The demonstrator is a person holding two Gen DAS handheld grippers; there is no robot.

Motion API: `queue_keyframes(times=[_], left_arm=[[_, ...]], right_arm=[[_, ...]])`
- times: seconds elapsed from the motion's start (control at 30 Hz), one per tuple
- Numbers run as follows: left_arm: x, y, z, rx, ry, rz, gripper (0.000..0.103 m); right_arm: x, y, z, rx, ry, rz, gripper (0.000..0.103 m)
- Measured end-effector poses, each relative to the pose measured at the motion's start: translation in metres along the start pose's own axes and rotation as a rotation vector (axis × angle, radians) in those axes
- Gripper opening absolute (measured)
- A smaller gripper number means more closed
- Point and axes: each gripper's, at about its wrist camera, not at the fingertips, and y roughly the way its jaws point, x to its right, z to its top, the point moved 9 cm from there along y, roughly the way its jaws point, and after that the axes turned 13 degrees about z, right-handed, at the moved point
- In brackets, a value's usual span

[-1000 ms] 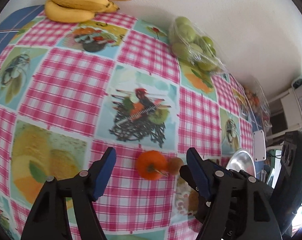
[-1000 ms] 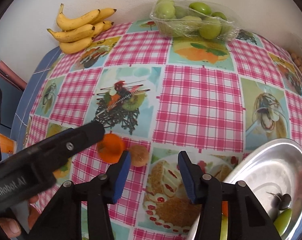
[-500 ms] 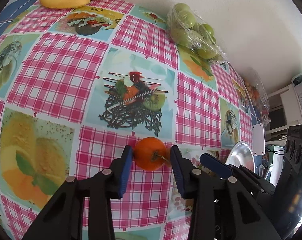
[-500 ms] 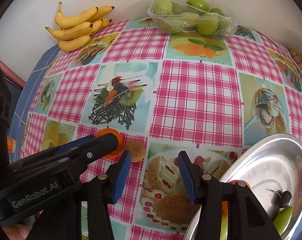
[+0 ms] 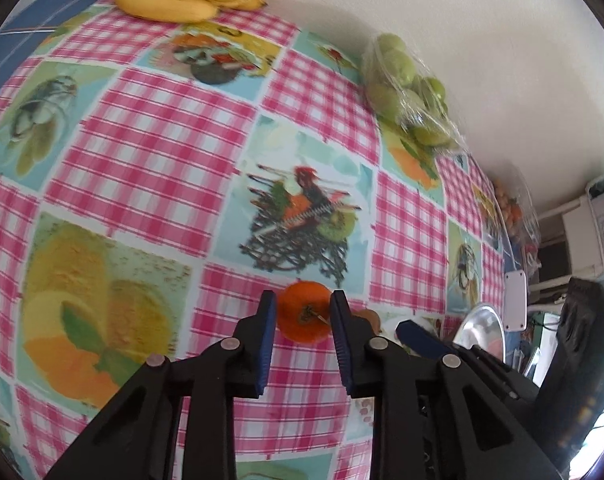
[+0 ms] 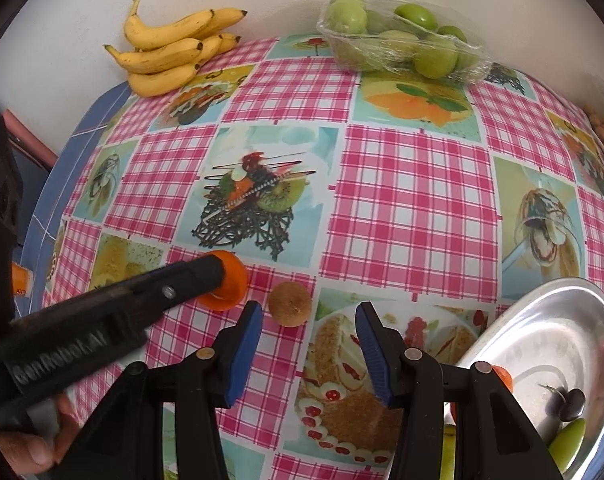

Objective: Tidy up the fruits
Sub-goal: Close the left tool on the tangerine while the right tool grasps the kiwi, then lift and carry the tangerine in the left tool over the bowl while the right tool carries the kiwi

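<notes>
My left gripper [image 5: 302, 312] is shut on an orange tangerine [image 5: 303, 316], its blue pads against both sides of the fruit on the checked tablecloth; the tangerine also shows in the right wrist view [image 6: 232, 286]. A small brown round fruit [image 6: 290, 304] lies just right of the tangerine. My right gripper [image 6: 307, 328] is open and empty, its jaws just in front of the brown fruit. A silver metal bowl [image 6: 541, 332] at the lower right holds an orange fruit, dark fruits and a green one.
A bunch of bananas [image 6: 170, 52] lies at the back left by the wall. A wrapped tray of green fruit [image 6: 401, 44] stands at the back right. A bag of small fruit [image 5: 509, 208] sits at the far right edge. The table edge falls away on the left.
My left gripper moved forward and closed from wide open onto the tangerine. The right gripper stayed open and shifted slightly toward the brown fruit.
</notes>
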Motion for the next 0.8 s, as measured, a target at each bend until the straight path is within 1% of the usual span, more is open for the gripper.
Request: queue_keyframes(times=[0.1,0.2,0.27,0.33,0.4,0.53,0.8], left_arm=[[-0.005,-0.002,0.002,0.005,-0.013,0.007,0.028],[-0.004,-0.001,0.001,0.001,-0.016,0.007,0.028],[-0.004,-0.002,0.002,0.002,-0.016,0.006,0.028],[-0.004,-0.002,0.002,0.001,-0.016,0.004,0.028],[-0.001,-0.002,0.001,-0.001,-0.013,0.002,0.029],[0.003,0.001,0.000,-0.008,-0.007,0.011,0.038],[0.016,0.014,-0.007,-0.035,0.032,0.012,0.038]], right_arm=[[-0.004,0.006,0.000,-0.008,-0.016,-0.001,0.046],[-0.007,0.010,0.000,-0.009,-0.027,-0.008,0.037],[-0.006,0.011,0.000,-0.004,-0.027,-0.013,0.035],[-0.005,0.013,0.001,-0.002,-0.023,-0.012,0.029],[-0.004,0.014,0.001,0.002,-0.020,-0.010,0.027],[-0.005,0.015,0.001,0.002,-0.024,-0.005,0.027],[-0.004,0.013,-0.001,0.001,-0.025,-0.012,0.027]])
